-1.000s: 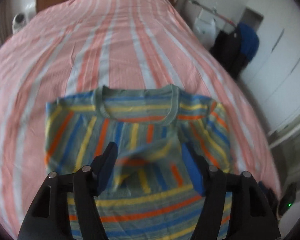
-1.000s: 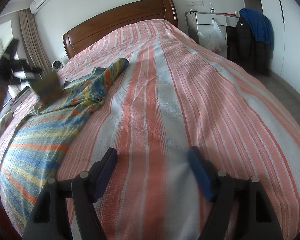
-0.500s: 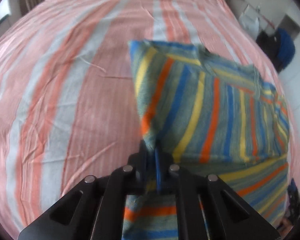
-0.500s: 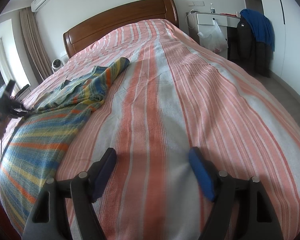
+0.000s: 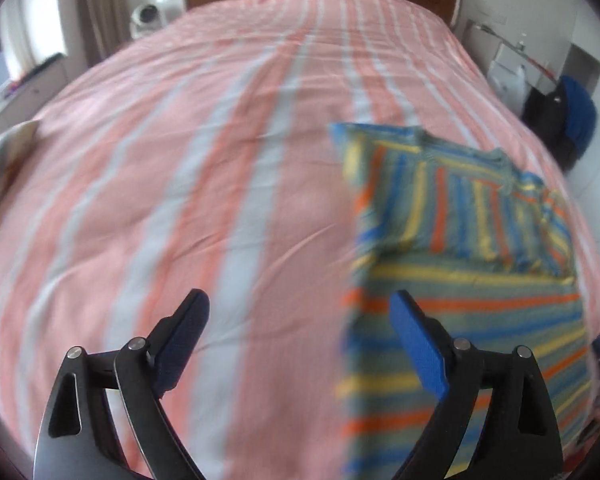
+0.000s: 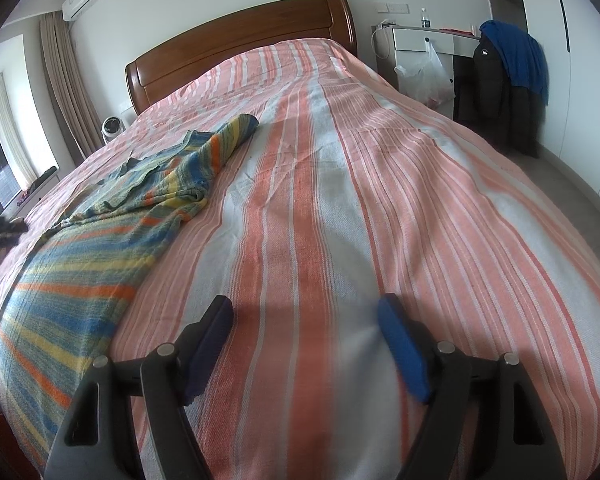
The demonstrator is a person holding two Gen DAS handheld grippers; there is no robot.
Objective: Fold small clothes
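Observation:
A small striped shirt (image 5: 468, 264) in blue, yellow, orange and grey-green lies on the pink striped bed (image 5: 220, 160), with one side folded over its body. My left gripper (image 5: 300, 312) is open and empty, above the bed just left of the shirt's left edge. In the right wrist view the shirt (image 6: 100, 248) lies at the left, its sleeve (image 6: 228, 140) bunched toward the headboard. My right gripper (image 6: 306, 320) is open and empty, low over bare bedspread (image 6: 380, 200) to the right of the shirt.
A wooden headboard (image 6: 240, 40) stands at the far end. A white fan (image 6: 112, 126) sits left of the bed. A white desk (image 6: 420, 40) with a plastic bag and dark and blue jackets (image 6: 508, 72) stand to the right. A pale cloth (image 5: 0, 168) lies at the bed's left edge.
My left gripper, shut on the shirt's edge half a second ago, has let go, opened and swung left off the shirt. The right gripper has hardly moved.

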